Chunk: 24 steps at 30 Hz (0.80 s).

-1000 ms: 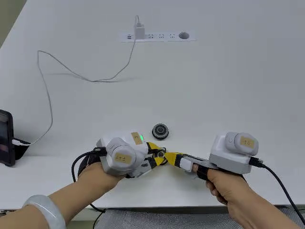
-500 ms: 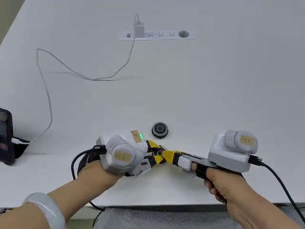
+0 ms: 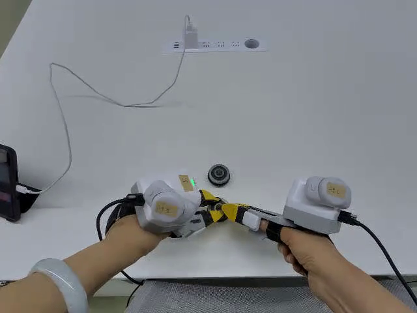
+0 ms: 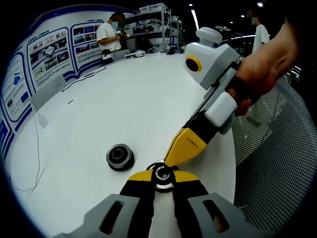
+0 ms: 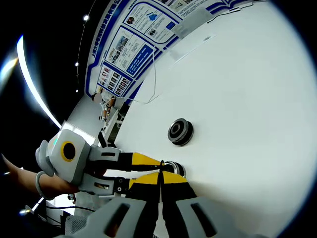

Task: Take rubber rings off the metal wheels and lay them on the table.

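Observation:
A small metal wheel [image 4: 162,174] sits between the yellow fingers of my left gripper [image 3: 210,214], which is shut on it just above the white table [image 3: 313,117]. My right gripper [image 3: 226,210] comes in from the right. Its jaws are pressed together, with their tips pinching the black rubber ring [image 4: 154,167] at the wheel's rim [image 5: 174,169]. A second wheel [image 3: 219,174] with its black ring on lies flat on the table just beyond the grippers. The same wheel shows in the left gripper view [image 4: 120,156] and the right gripper view [image 5: 180,131].
A white power strip [image 3: 215,45] lies at the table's far side, and its white cable [image 3: 65,124] loops down the left to a black device [image 3: 8,186] at the left edge. The table's front edge runs just under my hands. People stand in the background [image 4: 110,34].
Both grippers have stayed joined at the held wheel, drifting only slightly. The picture has shifted a little with my head. The wheel on the table has not moved.

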{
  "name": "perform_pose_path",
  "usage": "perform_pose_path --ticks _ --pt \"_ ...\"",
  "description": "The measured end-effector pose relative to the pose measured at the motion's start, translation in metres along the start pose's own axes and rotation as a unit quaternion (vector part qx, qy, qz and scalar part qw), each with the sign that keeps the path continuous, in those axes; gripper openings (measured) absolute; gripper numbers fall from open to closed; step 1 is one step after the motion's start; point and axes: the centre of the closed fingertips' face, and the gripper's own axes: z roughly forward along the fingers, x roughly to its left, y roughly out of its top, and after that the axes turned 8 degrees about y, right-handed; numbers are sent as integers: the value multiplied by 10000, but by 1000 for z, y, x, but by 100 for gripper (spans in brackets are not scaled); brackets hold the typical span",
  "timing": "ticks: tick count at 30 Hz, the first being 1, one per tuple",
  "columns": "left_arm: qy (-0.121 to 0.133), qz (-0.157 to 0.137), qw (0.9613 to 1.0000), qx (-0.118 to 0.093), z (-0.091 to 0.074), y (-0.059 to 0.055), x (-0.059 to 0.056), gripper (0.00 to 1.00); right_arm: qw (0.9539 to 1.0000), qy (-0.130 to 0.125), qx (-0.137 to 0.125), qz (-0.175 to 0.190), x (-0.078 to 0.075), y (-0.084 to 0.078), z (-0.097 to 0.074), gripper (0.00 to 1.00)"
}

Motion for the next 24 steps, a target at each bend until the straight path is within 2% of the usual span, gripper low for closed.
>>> perform_pose_path --ticks 3,6,8,12,20,24 --pt "16 -51 10000 -56 -1 1 2 13 10000 1 -9 -12 0 1 0 2" --pt "14 -64 9999 -122 -3 3 3 9 10000 -27 -24 -24 -1 2 0 2" --pt "98 -145 9996 -210 -3 7 8 15 10000 -22 -27 -12 -1 3 1 2" --pt "120 -182 9995 -210 -4 7 13 16 10000 -9 -25 -5 0 2 1 2" --pt "174 -146 9995 -232 -8 7 13 19 10000 56 -38 18 4 3 2 2" --pt "224 -201 9992 -249 -11 5 14 26 10000 64 -46 15 5 3 1 2"
